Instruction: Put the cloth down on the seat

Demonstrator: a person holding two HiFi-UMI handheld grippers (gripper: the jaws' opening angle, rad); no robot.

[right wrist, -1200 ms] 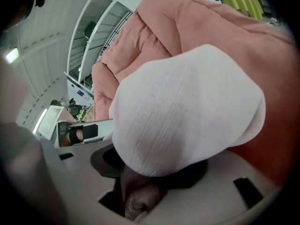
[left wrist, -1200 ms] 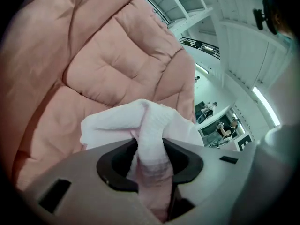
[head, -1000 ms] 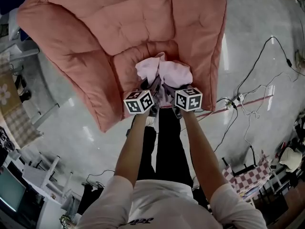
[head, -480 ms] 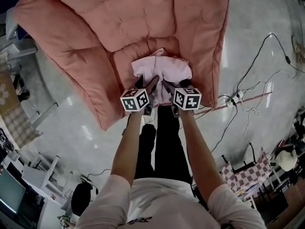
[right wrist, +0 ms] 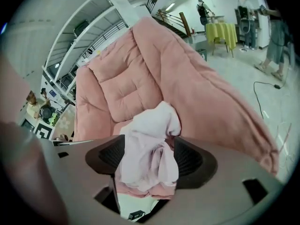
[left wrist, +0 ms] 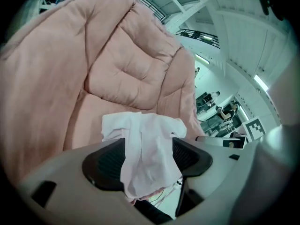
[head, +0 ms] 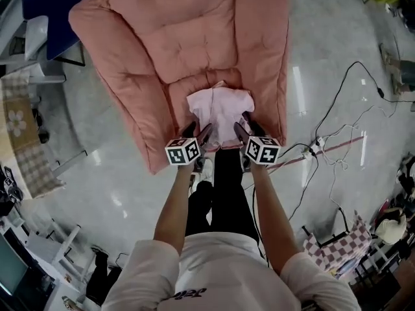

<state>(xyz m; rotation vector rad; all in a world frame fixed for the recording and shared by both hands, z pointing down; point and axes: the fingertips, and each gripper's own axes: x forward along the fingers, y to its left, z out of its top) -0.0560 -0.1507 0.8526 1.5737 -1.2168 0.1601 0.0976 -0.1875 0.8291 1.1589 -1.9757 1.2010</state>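
Left gripper (left wrist: 149, 159): jaws opening and wide apart, with the pale pink cloth (left wrist: 146, 142) hanging loose between them, not pinched. Right gripper (right wrist: 149, 159): jaws spread wide, the cloth bunched between them and the pads off it. The cloth lies on the front of the seat (head: 187, 88) of the pink armchair (head: 168, 24), just ahead of both grippers.

Seen from above, a person stretches both bare forearms forward and down, side by side. The left arm (head: 174, 206) holds the left gripper (head: 198, 132), whose jaws are opening with a loose cloth (head: 219, 112) hanging between them. The right arm (head: 272, 203) holds the right gripper (head: 244, 124), jaws spread wide with the same cloth between them.
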